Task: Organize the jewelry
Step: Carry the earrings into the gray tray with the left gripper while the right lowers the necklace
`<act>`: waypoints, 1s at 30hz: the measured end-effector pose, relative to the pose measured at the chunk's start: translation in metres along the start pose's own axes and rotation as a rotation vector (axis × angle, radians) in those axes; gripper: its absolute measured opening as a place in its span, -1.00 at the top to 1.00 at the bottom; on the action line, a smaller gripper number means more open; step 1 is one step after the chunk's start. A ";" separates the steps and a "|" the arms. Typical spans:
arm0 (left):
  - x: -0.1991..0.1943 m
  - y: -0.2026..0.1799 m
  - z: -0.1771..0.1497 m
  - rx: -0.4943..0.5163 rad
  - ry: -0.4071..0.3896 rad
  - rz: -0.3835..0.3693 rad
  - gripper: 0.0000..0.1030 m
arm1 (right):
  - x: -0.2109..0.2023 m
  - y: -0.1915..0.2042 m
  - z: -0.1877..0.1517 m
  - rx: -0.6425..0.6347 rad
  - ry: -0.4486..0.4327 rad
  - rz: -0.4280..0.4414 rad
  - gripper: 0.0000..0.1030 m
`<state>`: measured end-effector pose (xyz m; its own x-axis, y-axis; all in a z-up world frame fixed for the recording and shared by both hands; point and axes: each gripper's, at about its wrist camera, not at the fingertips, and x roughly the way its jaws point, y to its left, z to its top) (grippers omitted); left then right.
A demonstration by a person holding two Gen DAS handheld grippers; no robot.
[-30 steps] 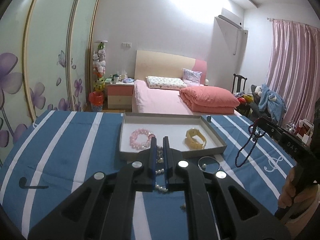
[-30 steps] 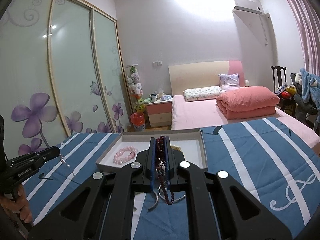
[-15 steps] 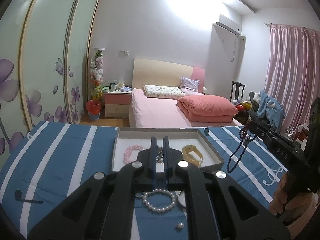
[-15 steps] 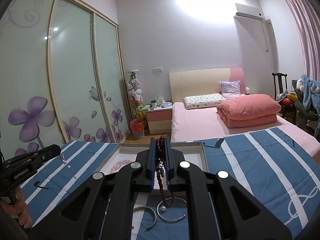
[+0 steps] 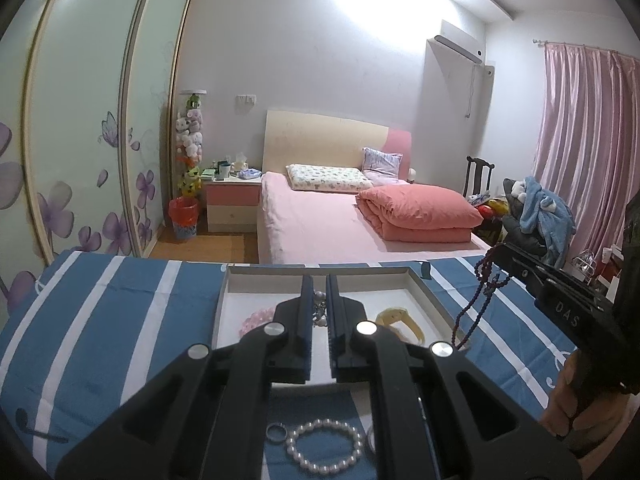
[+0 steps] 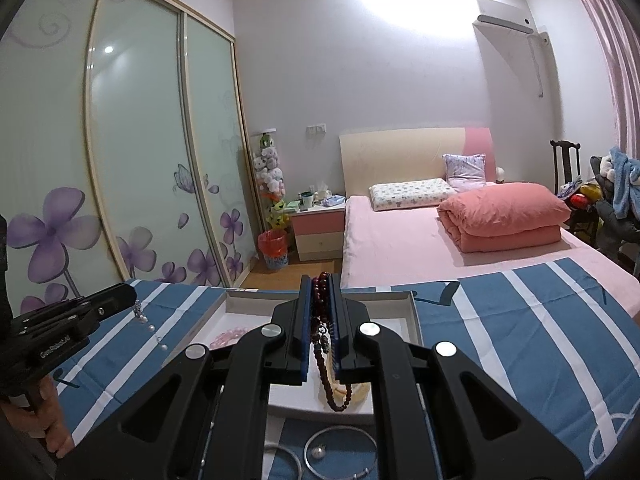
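In the left wrist view my left gripper (image 5: pixel 319 280) is shut on a thin pearl chain (image 5: pixel 319 310) and hangs over the near part of the grey jewelry tray (image 5: pixel 420 284). A pink bead bracelet (image 5: pixel 254 318) and a yellow bangle (image 5: pixel 402 322) lie in the tray. My right gripper (image 6: pixel 320 280) is shut on a dark red bead necklace (image 6: pixel 334 394), whose loop dangles over the tray's near rim (image 6: pixel 320 410). Each gripper shows in the other's view: the right gripper (image 5: pixel 494 252) at the right with the necklace (image 5: pixel 474 304), the left gripper (image 6: pixel 126 294) at the left with the pearl chain (image 6: pixel 151 326).
On the blue striped cloth (image 5: pixel 120 320) before the tray lie a white pearl bracelet (image 5: pixel 324 446), a silver ring (image 5: pixel 277 432) and two silver bangles (image 6: pixel 340 456). A pink bed (image 5: pixel 320 220) stands beyond the table. A hand (image 5: pixel 568 396) holds the right gripper.
Both grippers have moved forward toward the tray with their jewelry still held. The pearl bracelet, ring and bangles on the cloth have slid down in the views.
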<state>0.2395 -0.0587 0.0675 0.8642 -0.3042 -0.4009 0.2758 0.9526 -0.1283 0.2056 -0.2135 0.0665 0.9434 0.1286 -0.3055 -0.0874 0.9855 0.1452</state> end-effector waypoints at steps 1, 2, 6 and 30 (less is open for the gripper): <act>0.005 0.001 0.001 -0.001 0.003 -0.002 0.86 | 0.004 0.000 0.000 0.000 0.004 0.000 0.83; 0.010 0.001 0.001 -0.002 0.007 -0.003 0.86 | 0.009 -0.001 0.001 0.000 0.010 -0.001 0.83; 0.037 0.007 0.004 -0.009 0.030 -0.004 0.86 | 0.029 -0.005 -0.003 0.006 0.043 -0.001 0.82; 0.127 0.038 -0.030 -0.050 0.174 0.031 0.84 | 0.089 -0.011 -0.035 0.011 0.213 -0.003 0.45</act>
<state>0.3469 -0.0615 -0.0160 0.7851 -0.2741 -0.5554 0.2247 0.9617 -0.1569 0.2793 -0.2091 0.0049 0.8547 0.1473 -0.4978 -0.0802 0.9849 0.1537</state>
